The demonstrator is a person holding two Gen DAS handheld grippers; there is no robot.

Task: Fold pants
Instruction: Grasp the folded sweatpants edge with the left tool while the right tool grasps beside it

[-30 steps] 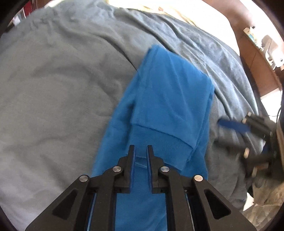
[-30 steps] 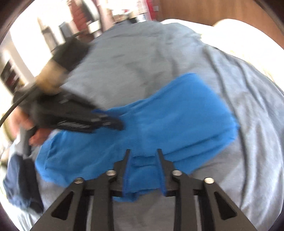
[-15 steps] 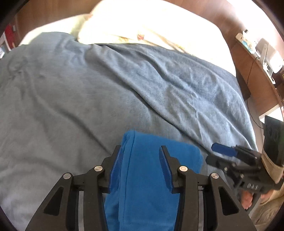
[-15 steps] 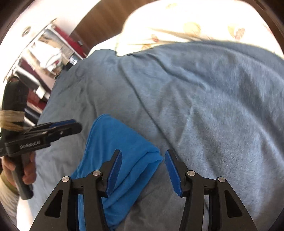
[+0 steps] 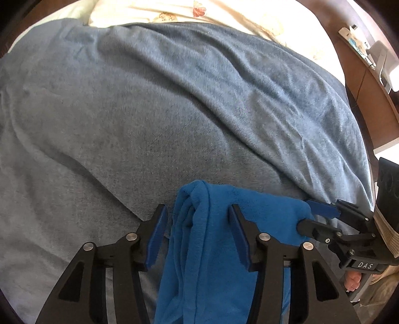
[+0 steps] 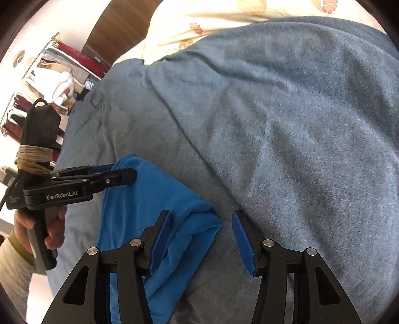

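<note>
The blue pants (image 5: 212, 249) lie folded in a thick bundle on the grey-blue blanket (image 5: 149, 112). My left gripper (image 5: 197, 211) is open, its jaws straddling the left folded corner of the bundle. It also shows in the right wrist view (image 6: 124, 174) at the bundle's far left corner. My right gripper (image 6: 200, 216) is open, with the right corner of the pants (image 6: 154, 211) between its jaws. It also shows in the left wrist view (image 5: 308, 211) at the bundle's right corner.
A cream pillow with a fruit print (image 6: 224, 22) lies at the head of the bed. A wooden headboard and a side shelf with devices (image 5: 374, 54) stand to the right. A clothes rack (image 6: 49, 74) stands beyond the bed's left edge.
Both grippers let go of the pants and opened. They then moved forward to the far folded edge of the bundle, one at each corner.
</note>
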